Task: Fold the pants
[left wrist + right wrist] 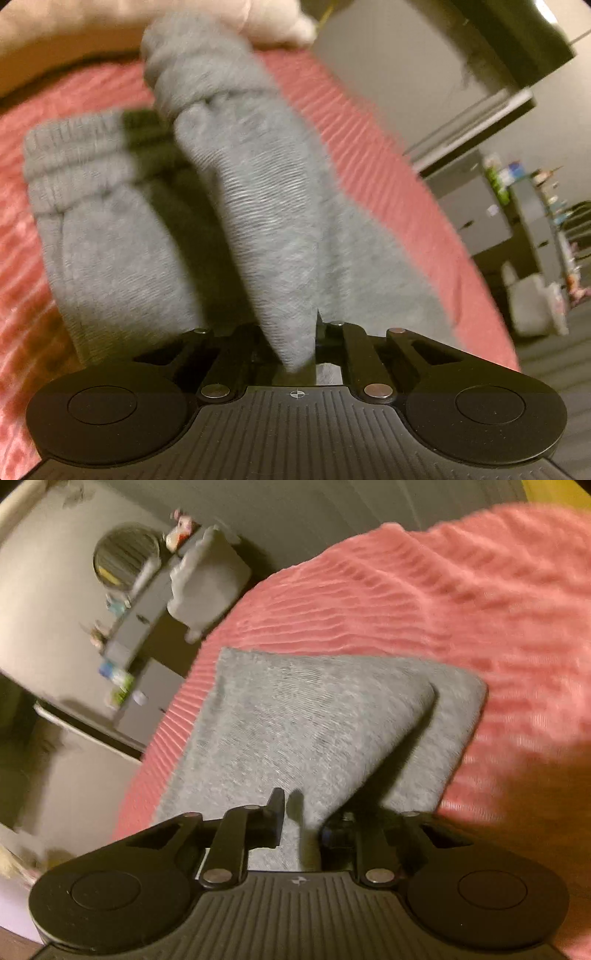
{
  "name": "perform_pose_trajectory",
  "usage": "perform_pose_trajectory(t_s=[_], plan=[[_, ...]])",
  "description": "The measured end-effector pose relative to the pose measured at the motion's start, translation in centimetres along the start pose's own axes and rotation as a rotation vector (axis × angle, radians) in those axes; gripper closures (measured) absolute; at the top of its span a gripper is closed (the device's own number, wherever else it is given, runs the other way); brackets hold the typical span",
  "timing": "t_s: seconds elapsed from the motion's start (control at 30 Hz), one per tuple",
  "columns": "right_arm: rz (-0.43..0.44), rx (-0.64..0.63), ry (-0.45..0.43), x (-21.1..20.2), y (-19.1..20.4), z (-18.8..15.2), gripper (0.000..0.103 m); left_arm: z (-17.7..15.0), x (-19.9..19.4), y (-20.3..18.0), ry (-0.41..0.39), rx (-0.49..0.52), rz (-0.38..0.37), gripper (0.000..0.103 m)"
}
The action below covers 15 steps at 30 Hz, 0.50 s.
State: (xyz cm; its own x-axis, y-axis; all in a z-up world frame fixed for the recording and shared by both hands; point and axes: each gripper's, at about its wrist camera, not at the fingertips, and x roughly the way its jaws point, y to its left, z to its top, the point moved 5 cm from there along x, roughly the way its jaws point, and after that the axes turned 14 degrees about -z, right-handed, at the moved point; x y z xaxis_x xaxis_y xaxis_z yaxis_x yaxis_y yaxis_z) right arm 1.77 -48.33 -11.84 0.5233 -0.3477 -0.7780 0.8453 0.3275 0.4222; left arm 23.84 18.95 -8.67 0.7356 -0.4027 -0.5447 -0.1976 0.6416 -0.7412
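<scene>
Grey sweatpants [258, 221] lie on a pink ribbed bedspread [388, 177]. In the left wrist view a fold of the grey fabric runs up from my left gripper [299, 350], which is shut on it; the elastic waistband [74, 155] bunches at the left. In the right wrist view the pants [295, 720] form a folded slab with a lifted layer running into my right gripper [303, 823], which is shut on that fabric. Both pairs of fingers are mostly hidden by cloth.
The bedspread [461, 602] covers the bed. Its edge drops to a grey floor [332, 509]. A grey dresser with small items [129, 635], a round mirror [125, 557] and a grey chair [207, 579] stand beside the bed. A pale pillow [266, 18] lies beyond the pants.
</scene>
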Motion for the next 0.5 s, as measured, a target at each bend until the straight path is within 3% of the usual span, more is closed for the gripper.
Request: perform_pose_trajectory(t_s=[0.13, 0.2, 0.27, 0.3, 0.37, 0.4, 0.5], plan=[[0.037, -0.043, -0.141, -4.1, 0.8, 2.0, 0.098, 0.1, -3.8, -2.3, -0.094, 0.065, -0.128, 0.094], [0.058, -0.049, -0.209, -6.1, 0.4, 2.5, 0.098, -0.8, -5.4, -2.0, -0.120, 0.071, -0.150, 0.093], [0.013, -0.076, -0.258, -6.5, -0.6, 2.4, 0.098, -1.7, -5.1, -0.1, -0.097, 0.065, -0.078, 0.090], [-0.028, -0.103, -0.260, -5.9, -1.0, 2.2, 0.098, -2.4, -4.4, 1.0, -0.065, 0.071, -0.019, 0.082], [-0.115, -0.132, -0.198, -3.6, -2.3, 1.5, 0.098, -3.3, -3.3, 3.1, -0.016, 0.063, 0.095, 0.077], [-0.145, -0.135, -0.165, -2.6, -2.9, 1.1, 0.098, -3.4, -3.6, 4.1, -0.019, 0.047, 0.082, 0.074], [-0.140, -0.106, -0.132, -1.6, -3.8, 0.5, 0.095, -2.4, -4.2, 4.9, -0.097, -0.053, 0.029, 0.046]])
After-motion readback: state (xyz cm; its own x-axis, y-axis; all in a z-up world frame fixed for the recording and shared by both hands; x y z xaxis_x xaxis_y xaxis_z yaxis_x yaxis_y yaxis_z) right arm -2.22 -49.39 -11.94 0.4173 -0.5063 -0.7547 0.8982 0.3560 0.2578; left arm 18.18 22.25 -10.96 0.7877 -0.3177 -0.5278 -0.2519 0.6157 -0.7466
